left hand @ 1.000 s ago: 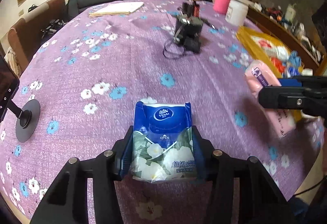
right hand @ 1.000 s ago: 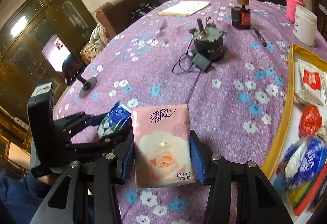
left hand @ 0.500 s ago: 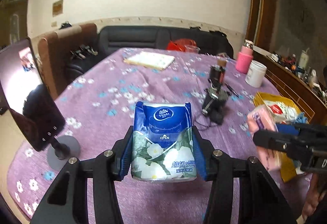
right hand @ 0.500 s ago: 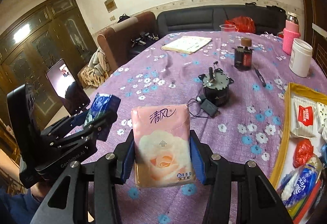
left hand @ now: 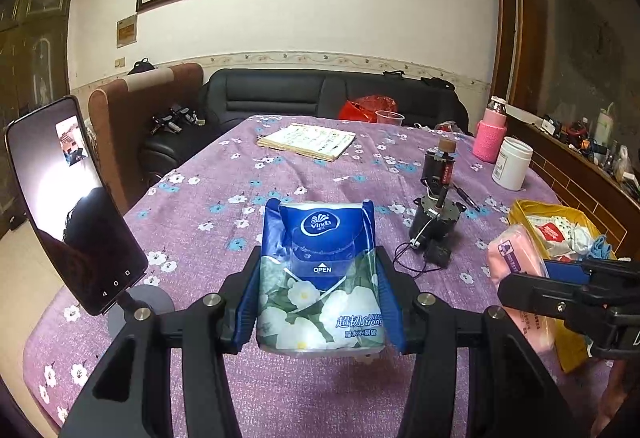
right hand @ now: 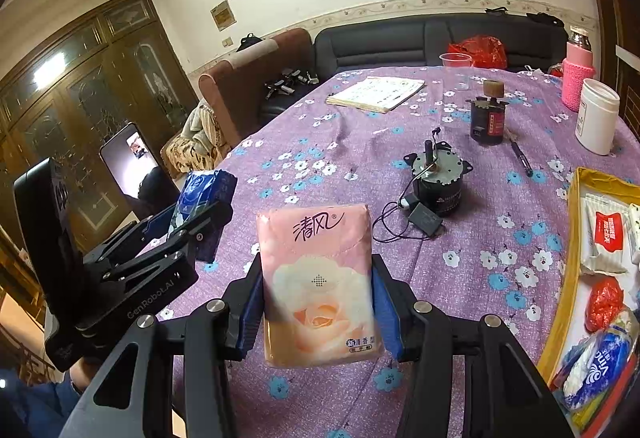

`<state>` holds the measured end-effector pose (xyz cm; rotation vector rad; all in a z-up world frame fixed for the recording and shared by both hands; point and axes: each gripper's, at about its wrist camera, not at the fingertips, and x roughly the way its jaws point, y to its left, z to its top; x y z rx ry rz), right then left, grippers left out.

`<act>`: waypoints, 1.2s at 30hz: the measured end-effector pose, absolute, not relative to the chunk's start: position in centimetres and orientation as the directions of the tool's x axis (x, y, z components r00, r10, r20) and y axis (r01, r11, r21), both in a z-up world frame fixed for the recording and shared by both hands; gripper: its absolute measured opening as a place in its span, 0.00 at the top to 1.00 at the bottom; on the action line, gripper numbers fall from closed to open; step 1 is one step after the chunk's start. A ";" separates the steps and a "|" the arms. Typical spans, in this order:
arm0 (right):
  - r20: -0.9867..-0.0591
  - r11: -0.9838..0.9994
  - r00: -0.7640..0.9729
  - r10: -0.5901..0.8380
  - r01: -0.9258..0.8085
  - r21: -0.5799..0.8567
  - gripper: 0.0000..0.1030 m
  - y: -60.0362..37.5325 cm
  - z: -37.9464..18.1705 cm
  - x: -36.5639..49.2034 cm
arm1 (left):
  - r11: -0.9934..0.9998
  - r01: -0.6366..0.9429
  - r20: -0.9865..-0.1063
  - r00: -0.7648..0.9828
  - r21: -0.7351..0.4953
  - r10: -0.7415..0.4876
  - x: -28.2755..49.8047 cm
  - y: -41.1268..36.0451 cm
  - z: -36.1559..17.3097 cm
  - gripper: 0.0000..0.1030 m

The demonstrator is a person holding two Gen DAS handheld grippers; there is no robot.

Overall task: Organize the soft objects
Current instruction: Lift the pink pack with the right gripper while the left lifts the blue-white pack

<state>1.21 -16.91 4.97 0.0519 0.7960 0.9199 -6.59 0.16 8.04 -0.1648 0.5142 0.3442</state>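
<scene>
Your left hand-held gripper (left hand: 318, 278) clamps the blue tissue pack (left hand: 320, 278) above the bench (left hand: 280, 174). Your right hand-held gripper (right hand: 318, 294) clamps the pink tissue pack (right hand: 318, 286)

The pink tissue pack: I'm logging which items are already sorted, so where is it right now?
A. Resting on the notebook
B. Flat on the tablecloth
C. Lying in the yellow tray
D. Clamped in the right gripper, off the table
D: the pink tissue pack sits pinched between the right gripper's blue pads, lifted above the purple tablecloth, clear of the yellow tray.

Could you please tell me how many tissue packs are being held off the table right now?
2. The blue tissue pack is clamped in the left tool; the pink tissue pack is clamped in the right tool. More packs lie in the yellow tray.
</scene>
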 end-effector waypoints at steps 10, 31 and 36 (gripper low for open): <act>-0.585 0.630 0.352 0.730 -0.677 0.379 0.48 -17.9 4.9 2.0 | 0.939 -0.339 -0.516 0.817 -0.067 0.258 -5.6 -0.9 8.2 0.51; -0.549 0.651 0.386 0.741 -0.613 0.448 0.49 -22.9 4.3 4.0 | 0.964 -0.263 -0.536 0.820 -0.041 0.201 -3.3 -5.4 8.9 0.51; -0.543 0.656 0.396 0.740 -0.602 0.455 0.49 -24.1 4.3 4.4 | 0.970 -0.242 -0.540 0.821 -0.034 0.186 -2.7 -6.7 9.0 0.51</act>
